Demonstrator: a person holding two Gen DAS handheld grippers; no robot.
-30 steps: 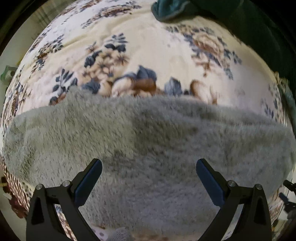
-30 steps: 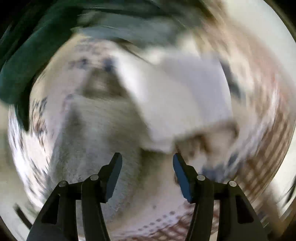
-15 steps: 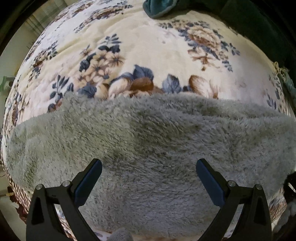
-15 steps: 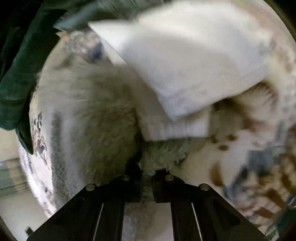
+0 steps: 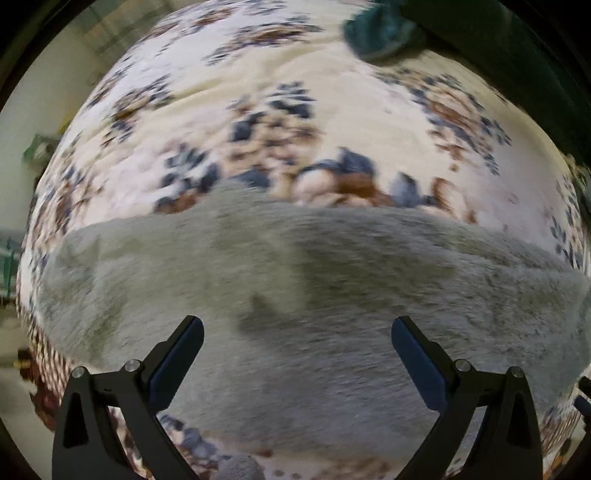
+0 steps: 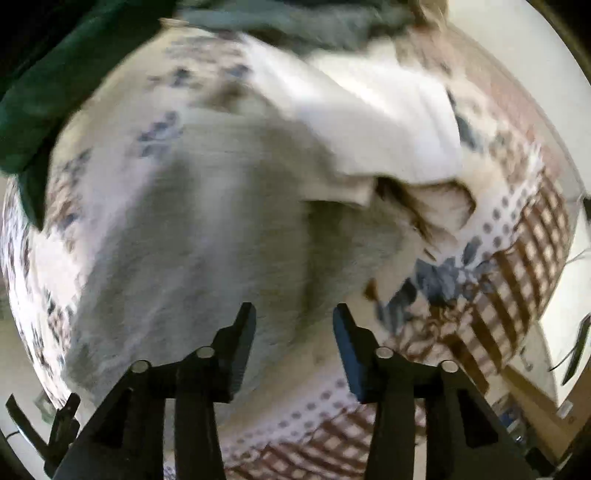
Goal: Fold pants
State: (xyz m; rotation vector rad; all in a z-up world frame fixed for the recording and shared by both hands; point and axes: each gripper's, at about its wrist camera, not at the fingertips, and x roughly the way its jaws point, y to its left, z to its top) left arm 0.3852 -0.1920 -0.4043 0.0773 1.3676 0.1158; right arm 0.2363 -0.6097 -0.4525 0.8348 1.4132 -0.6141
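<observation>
Fluffy grey pants (image 5: 295, 295) lie spread flat across a cream floral blanket (image 5: 295, 74). My left gripper (image 5: 297, 328) hangs above them, wide open, with nothing between its fingers. In the right wrist view the same grey pants (image 6: 207, 221) stretch from the upper middle down to the lower left, blurred by motion. My right gripper (image 6: 293, 314) hovers over their lower edge. Its jaws are opening and nothing sits between the pads.
A folded white cloth (image 6: 376, 122) lies beside the pants at the upper right. Dark green fabric (image 6: 33, 96) bunches at the top left, and teal fabric (image 5: 376, 33) lies at the blanket's far edge. A brown checked border (image 6: 517, 266) marks the blanket's edge.
Half a second ago my right gripper was shut on the fluffy pants edge; it has let go, opened and pulled away. The left gripper has shifted and lifted a little over the pants, still open.
</observation>
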